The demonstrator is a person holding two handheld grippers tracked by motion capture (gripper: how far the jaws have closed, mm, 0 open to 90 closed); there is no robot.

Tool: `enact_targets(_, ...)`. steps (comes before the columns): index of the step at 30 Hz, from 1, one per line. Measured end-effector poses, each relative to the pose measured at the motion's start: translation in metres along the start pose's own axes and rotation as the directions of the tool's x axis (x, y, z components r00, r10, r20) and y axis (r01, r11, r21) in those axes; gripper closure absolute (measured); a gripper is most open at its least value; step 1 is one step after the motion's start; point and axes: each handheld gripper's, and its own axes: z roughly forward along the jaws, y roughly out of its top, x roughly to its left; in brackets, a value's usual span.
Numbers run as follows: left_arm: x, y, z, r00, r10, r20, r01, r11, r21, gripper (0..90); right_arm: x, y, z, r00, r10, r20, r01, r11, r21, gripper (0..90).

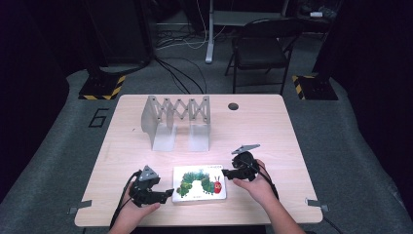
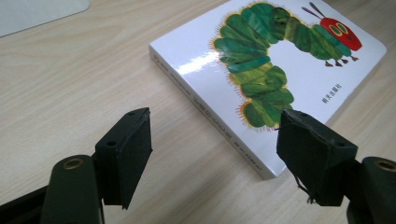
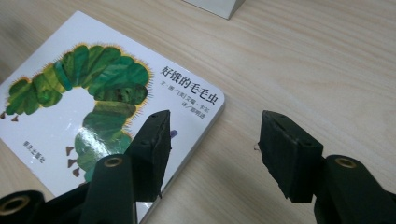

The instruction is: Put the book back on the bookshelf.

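A white picture book (image 1: 199, 183) with a green caterpillar on its cover lies flat near the table's front edge. My left gripper (image 1: 165, 193) sits just off the book's left edge, held in a hand. In the left gripper view its jaws (image 2: 215, 135) stand apart, and the near corner of the book (image 2: 280, 51) lies close in front of the right jaw, not pinched. My right gripper (image 1: 226, 171) is at the book's right edge. In the right gripper view its jaws (image 3: 217, 128) are apart: the left jaw hovers over the corner of the book (image 3: 70, 93), the right one over bare table.
A grey accordion-style rack (image 1: 175, 119) stands upright at the middle back of the wooden table (image 1: 272, 136). A round cable hole (image 1: 233, 106) sits near the far edge. A folding chair (image 1: 263, 48) and floor cables lie beyond the table.
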Motion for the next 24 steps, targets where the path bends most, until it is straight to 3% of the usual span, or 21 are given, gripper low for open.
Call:
enact_targets(6, -0.009, -0.003, 0.007, 0.9989, 0.039, 0.025, -0.039, 0.9990, 0.021, 26.8, 0.003, 0.009, 0.002, 0.9998, -0.018, 0.004, 0.018, 1.000, 0.009, 43.1)
enact_targets(12, -0.012, -0.006, 0.012, 0.9970, 0.061, 0.048, -0.062, 0.9977, 0.027, 26.4, 0.005, 0.009, 0.007, 1.0000, -0.005, -0.005, 0.005, 1.000, 0.007, 42.6)
enact_targets(20, -0.015, -0.009, 0.016, 0.9970, 0.071, 0.031, -0.072, 0.9967, 0.037, 25.9, 0.004, 0.006, 0.020, 0.9998, -0.013, -0.016, 0.013, 1.000, 0.014, 42.2)
enact_targets(22, -0.015, -0.010, 0.017, 0.9967, 0.076, 0.027, -0.077, 0.9963, 0.038, 26.1, 0.005, 0.006, 0.022, 0.9998, 0.004, -0.018, -0.004, 1.000, 0.012, 42.1)
enact_targets(24, -0.016, -0.010, 0.017, 0.9963, 0.076, 0.041, -0.078, 0.9961, 0.042, 26.4, 0.003, 0.006, 0.024, 0.9998, -0.007, -0.019, 0.007, 1.000, 0.011, 42.1)
